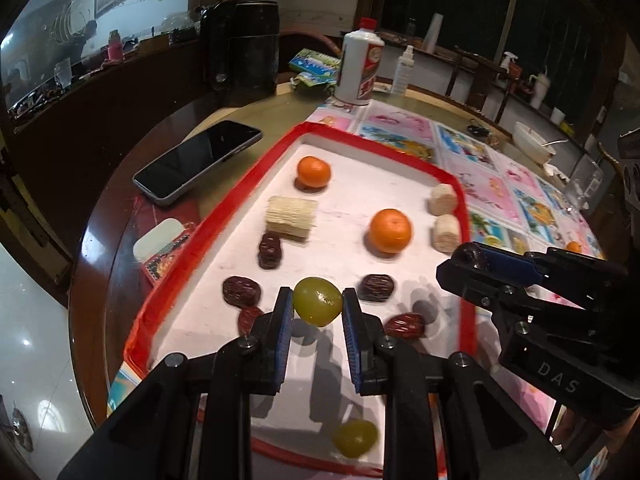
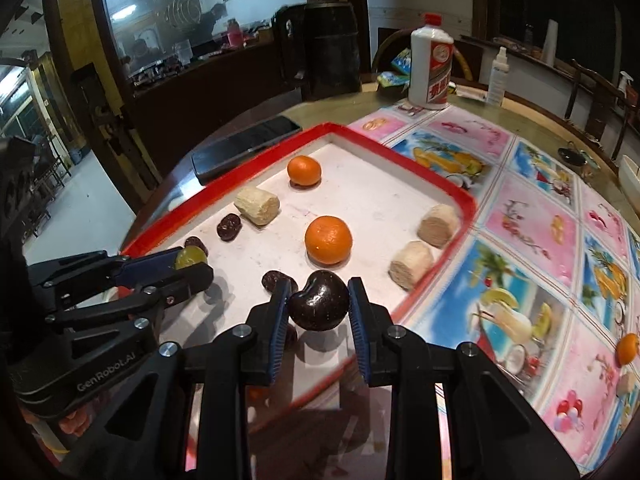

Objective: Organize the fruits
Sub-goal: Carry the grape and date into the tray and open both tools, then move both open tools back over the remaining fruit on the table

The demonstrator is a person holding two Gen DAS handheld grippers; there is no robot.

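Left wrist view: both grippers hold fruit above the red-rimmed tray point(image 1: 256, 172).
Left gripper point(image 1: 317, 307) fingers pinch a green grape point(image 1: 317, 301); right gripper point(image 2: 319, 307) fingers pinch a dark glossy fruit point(image 2: 319, 306).

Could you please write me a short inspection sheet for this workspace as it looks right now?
Surface: round table with picture mat.
Job's things: red-rimmed tray holding oranges, dates, cut cane pieces, a green grape.
Clutter: phone, white bottle, spray bottle.
Grippers: left tool shut on green grape; right tool shut on dark fruit.
Cables: nothing seen.
Surroundings: dim room, chairs.
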